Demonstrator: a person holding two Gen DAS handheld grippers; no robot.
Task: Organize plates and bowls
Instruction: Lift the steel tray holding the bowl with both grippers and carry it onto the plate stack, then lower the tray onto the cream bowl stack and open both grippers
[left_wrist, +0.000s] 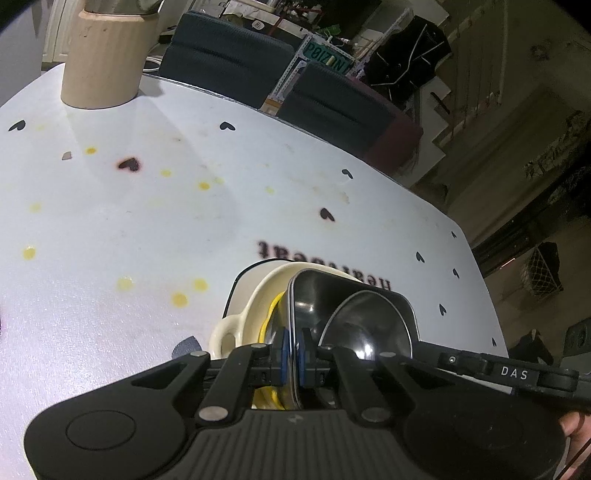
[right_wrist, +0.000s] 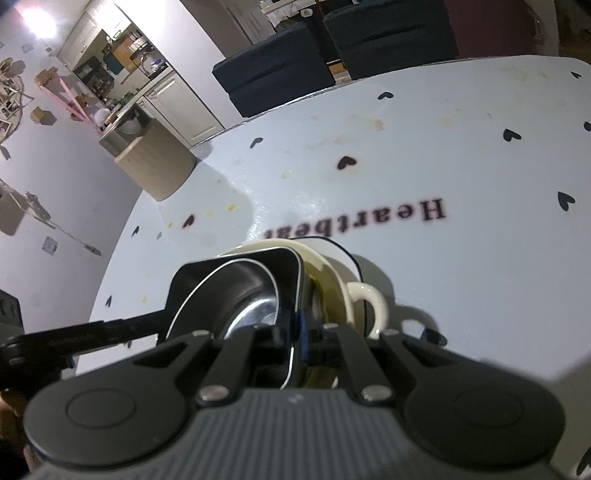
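While both claws pinch the same dark square dish (left_wrist: 354, 291), it sits tilted inside a cream bowl (left_wrist: 255, 299) near the front edge of the table (left_wrist: 147, 221).

The left claw (left_wrist: 292, 356) is squeezed tight on the near left rim of the square dish. Its blue pads (left_wrist: 283, 354) press on both sides of the thin rim. The right claw (right_wrist: 295, 343) is closed on the rim at the other side of the same dish (right_wrist: 236, 280), with the thin edge between its fingers. One blue pad (right_wrist: 303, 339) shows just beside that rim.

A shiny round metal bowl (left_wrist: 369, 328) lies inside the square dish. The light makes a bright spot on it. In the right view the same shiny bowl (right_wrist: 255, 314) shows low in the dish.

The cream bowl has a loop handle (left_wrist: 227, 334) on its side, and something yellow (left_wrist: 271, 314) peeks out between it and the square dish. Under the cream bowl is a white plate (left_wrist: 243, 280) with a thin black rim.

The table has a white cover with small black hearts, yellow spots and the word "Heartbeat" (right_wrist: 373, 218). Far off on the table stands a tan ribbed pot (left_wrist: 105, 55). Dark blue chairs (left_wrist: 225, 55) stand behind the table.

A bit of the person's hand (left_wrist: 574, 424) shows at the right edge of the left view.
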